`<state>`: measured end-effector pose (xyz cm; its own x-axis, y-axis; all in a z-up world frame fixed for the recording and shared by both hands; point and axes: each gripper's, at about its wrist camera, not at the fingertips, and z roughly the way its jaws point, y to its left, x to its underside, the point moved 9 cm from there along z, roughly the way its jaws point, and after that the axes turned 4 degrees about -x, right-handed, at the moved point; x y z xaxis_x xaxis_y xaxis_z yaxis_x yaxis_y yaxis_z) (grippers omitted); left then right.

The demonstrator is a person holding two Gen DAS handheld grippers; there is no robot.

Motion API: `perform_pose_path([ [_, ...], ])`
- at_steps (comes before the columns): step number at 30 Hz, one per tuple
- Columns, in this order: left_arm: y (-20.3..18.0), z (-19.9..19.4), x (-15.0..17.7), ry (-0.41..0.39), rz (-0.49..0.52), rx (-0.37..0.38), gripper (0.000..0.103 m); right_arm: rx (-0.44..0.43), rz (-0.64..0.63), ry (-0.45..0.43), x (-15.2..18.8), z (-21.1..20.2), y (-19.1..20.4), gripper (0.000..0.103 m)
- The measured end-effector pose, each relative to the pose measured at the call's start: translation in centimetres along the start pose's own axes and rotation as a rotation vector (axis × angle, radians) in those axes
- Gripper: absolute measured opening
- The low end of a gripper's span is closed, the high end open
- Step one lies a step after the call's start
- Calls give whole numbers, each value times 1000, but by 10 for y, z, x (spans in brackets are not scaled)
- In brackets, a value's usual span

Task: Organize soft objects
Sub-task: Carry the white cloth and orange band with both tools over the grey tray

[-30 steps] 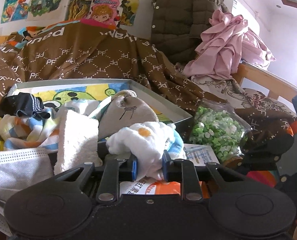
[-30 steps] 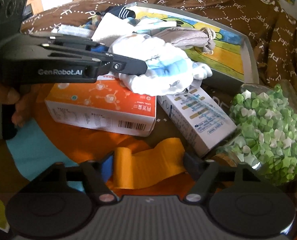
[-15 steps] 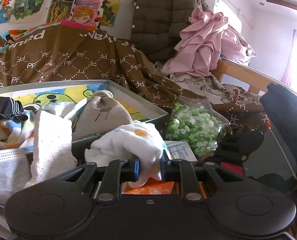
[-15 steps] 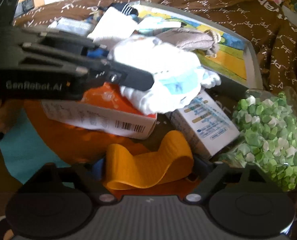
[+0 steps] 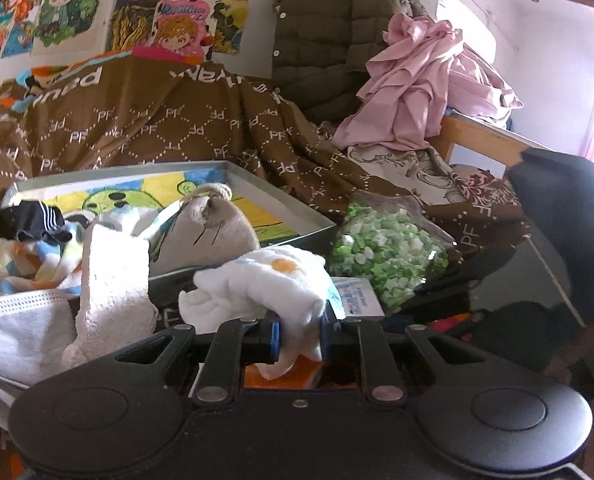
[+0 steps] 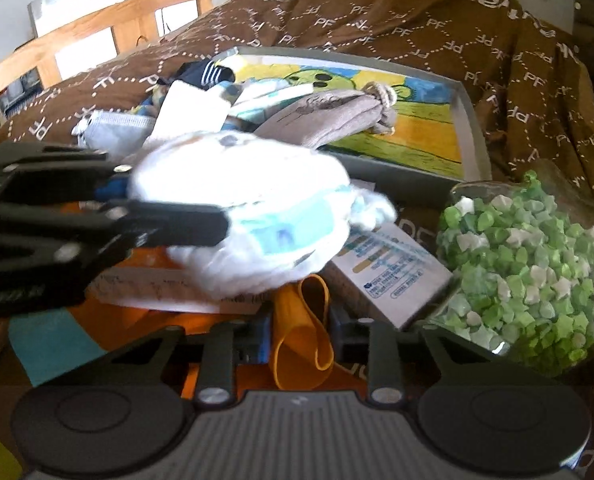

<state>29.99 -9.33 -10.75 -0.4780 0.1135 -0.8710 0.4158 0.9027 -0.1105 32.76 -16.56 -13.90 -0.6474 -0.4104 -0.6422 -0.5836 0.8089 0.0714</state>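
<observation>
The left gripper (image 5: 300, 334) stays clamped on a white sock (image 5: 265, 284) (an orange spot on top), the cloth pinched between its blue-padded fingers (image 5: 274, 336) and bulging above them. A second ago the sock hung low over the orange box (image 6: 153, 280); now it rides higher and nearer the tray (image 5: 297, 216), just short of its front wall, with the beige pouch (image 5: 213, 228) and a white towel (image 5: 113, 276) beyond it inside the tray.

The right gripper (image 6: 299, 334) has changed more. A second ago its fingers stood wide apart around the yellow band (image 6: 301, 332) lying on the orange cloth; they have just been closing, and now they squeeze the band between them, folding it into an upright loop. In the right wrist view the left gripper (image 6: 221, 224) and its sock (image 6: 249, 216) are blurred, above the small white box (image 6: 393, 272). The jar of green stars (image 6: 525, 268) sits where it did, to the right of that box.
</observation>
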Motion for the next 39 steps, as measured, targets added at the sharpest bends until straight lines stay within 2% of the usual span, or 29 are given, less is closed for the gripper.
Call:
perform_pose_path([
  [8,-19,-32,-10,-33,84,-60,19,34,-47,-39,0,-19,8,27],
  [13,-28,-55,-23,-77,101,-101,18,55,-39,-125,-6,-43,9,27],
  [20,-42,-87,-25,-117,67,-149,18,115,-10,-278,-19,-80,3,27],
  [26,-50,-105,-24,-141,33,-179,18,115,13,-403,-29,-105,-2,27],
  [39,-53,-122,-52,-237,-3,-237,18,110,72,-584,-41,-138,-12,28],
])
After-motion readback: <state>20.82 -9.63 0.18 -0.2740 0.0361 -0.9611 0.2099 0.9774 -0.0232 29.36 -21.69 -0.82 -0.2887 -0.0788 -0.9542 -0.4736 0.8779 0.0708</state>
